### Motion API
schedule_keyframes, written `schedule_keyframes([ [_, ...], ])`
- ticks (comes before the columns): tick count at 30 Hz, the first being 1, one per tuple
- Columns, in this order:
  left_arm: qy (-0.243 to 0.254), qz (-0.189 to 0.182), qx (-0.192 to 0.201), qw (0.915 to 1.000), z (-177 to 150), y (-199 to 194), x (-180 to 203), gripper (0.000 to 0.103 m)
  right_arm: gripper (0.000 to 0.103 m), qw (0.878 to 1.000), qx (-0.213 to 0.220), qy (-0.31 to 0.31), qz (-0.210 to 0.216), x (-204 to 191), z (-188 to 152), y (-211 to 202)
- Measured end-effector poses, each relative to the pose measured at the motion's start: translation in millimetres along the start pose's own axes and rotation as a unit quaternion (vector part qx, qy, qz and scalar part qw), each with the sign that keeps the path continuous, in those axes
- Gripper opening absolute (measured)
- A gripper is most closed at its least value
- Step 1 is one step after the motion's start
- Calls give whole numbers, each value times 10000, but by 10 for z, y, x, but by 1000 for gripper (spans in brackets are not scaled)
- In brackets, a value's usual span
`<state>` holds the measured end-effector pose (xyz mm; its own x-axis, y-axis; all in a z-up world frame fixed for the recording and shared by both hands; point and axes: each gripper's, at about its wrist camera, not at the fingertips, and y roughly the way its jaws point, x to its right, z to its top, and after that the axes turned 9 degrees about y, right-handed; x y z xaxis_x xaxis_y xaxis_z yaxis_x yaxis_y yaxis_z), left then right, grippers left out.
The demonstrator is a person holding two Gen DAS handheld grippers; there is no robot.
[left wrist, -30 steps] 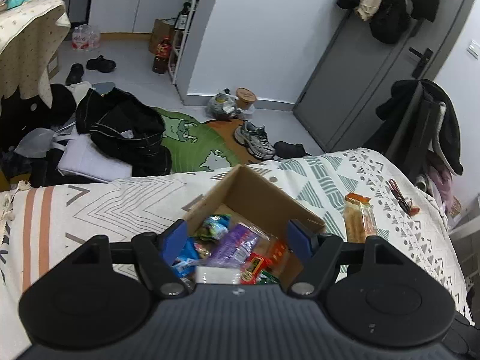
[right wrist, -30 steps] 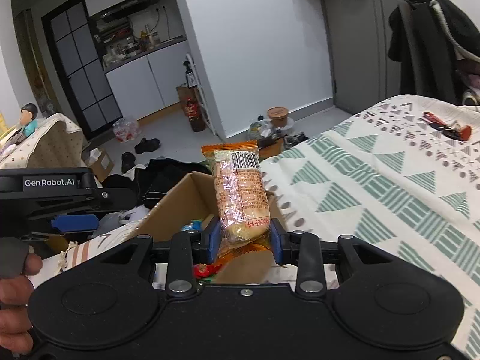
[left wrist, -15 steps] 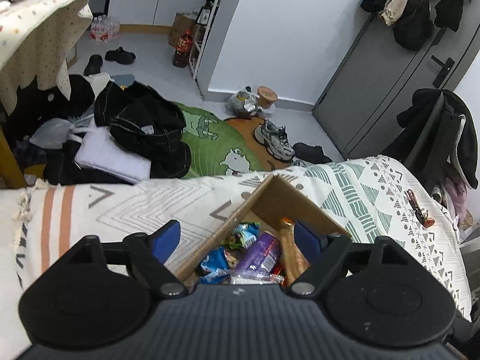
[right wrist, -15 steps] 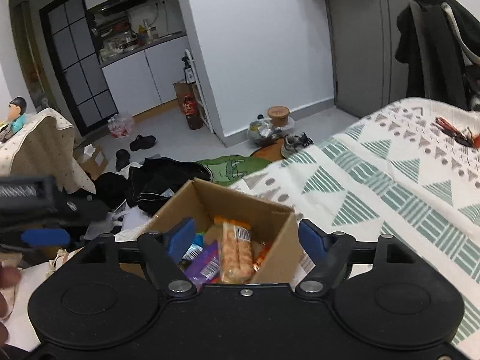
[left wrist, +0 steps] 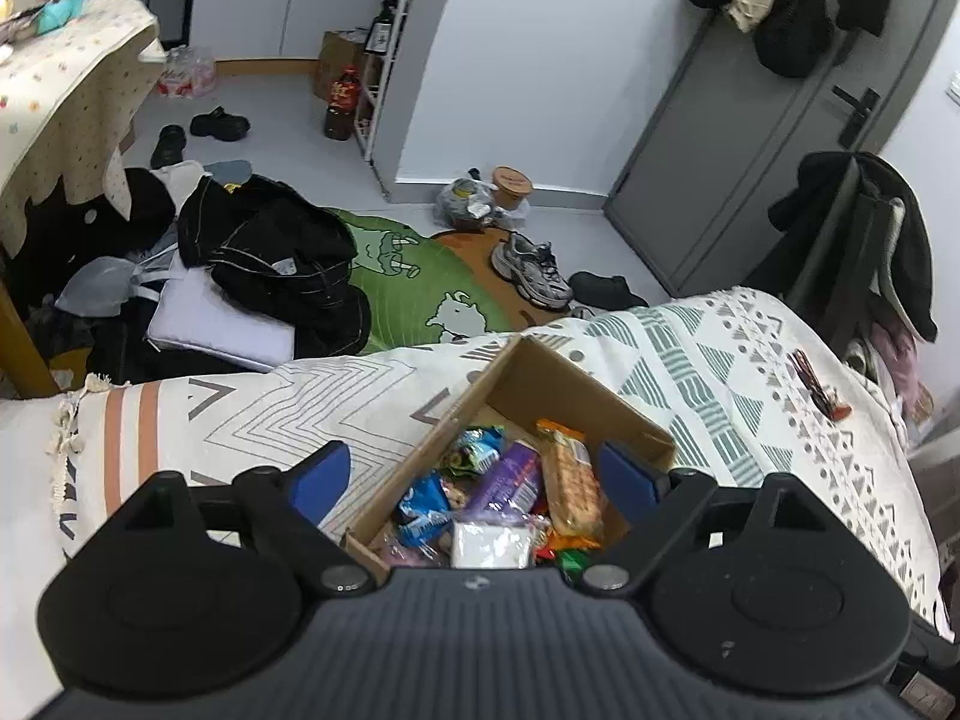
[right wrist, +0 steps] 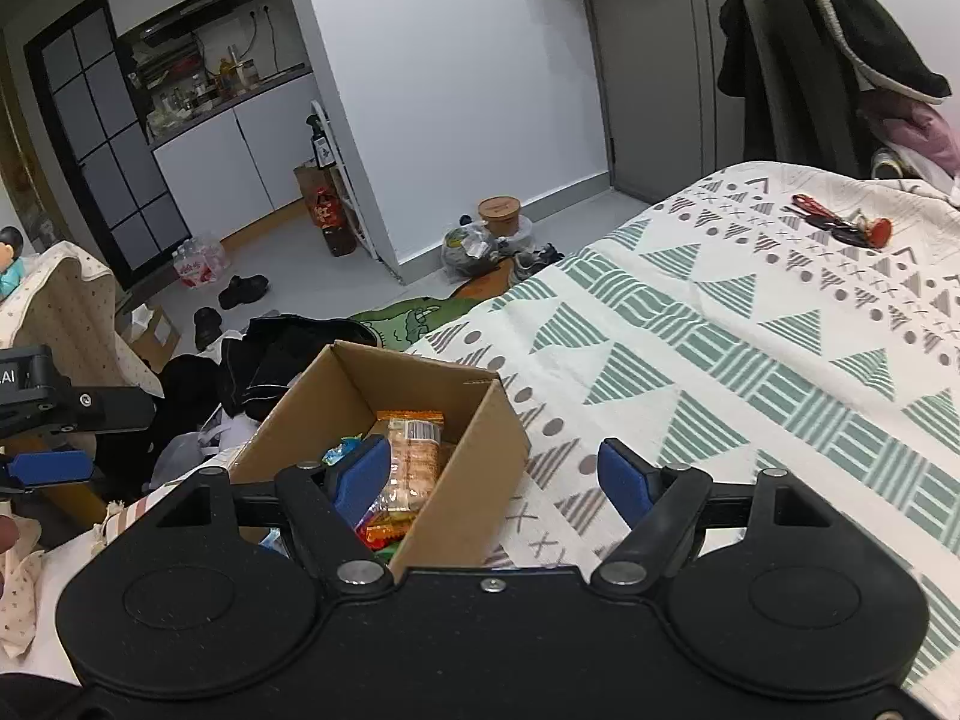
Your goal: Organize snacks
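Both grippers empty, fingers spread wide. Left gripper (left wrist: 474, 483) hangs right above the cardboard box (left wrist: 576, 390) of snacks; orange biscuit pack (left wrist: 573, 480) lies inside. Right gripper (right wrist: 495, 471) straddles the box's right wall, above the bedspread (right wrist: 750, 360).

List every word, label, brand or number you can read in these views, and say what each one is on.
".AI" in white letters: the cut-off end of a label on the black left gripper body, seen at the edge of the right wrist view.
Barcode on the orange-ended clear biscuit packet in the brown cardboard box: digits too small to read.
Blue, purple and white snack wrappers: print blurred, unreadable.
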<state>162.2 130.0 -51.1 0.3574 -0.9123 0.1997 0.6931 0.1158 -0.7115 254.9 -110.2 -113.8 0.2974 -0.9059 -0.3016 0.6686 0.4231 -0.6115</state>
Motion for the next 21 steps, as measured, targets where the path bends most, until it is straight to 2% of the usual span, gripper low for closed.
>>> schedule_keyframes([
  [3,99,-68,-21,9999,-11,-93,55,96,76,9999,41,121,-24,59,1,-144],
  [7,261,-104,-47,9996,-31,-216,147,97,79,9995,134,290,-63,147,7,-349],
  [14,625,-153,-151,9978,-70,-444,320,97,91,9981,327,510,-140,276,-13,-712],
  [19,774,-84,-112,9969,-122,-657,352,97,93,9979,350,513,-201,287,4,-932],
  [21,826,-86,-95,9965,-144,-735,367,97,100,9974,442,514,-240,265,17,-1042],
])
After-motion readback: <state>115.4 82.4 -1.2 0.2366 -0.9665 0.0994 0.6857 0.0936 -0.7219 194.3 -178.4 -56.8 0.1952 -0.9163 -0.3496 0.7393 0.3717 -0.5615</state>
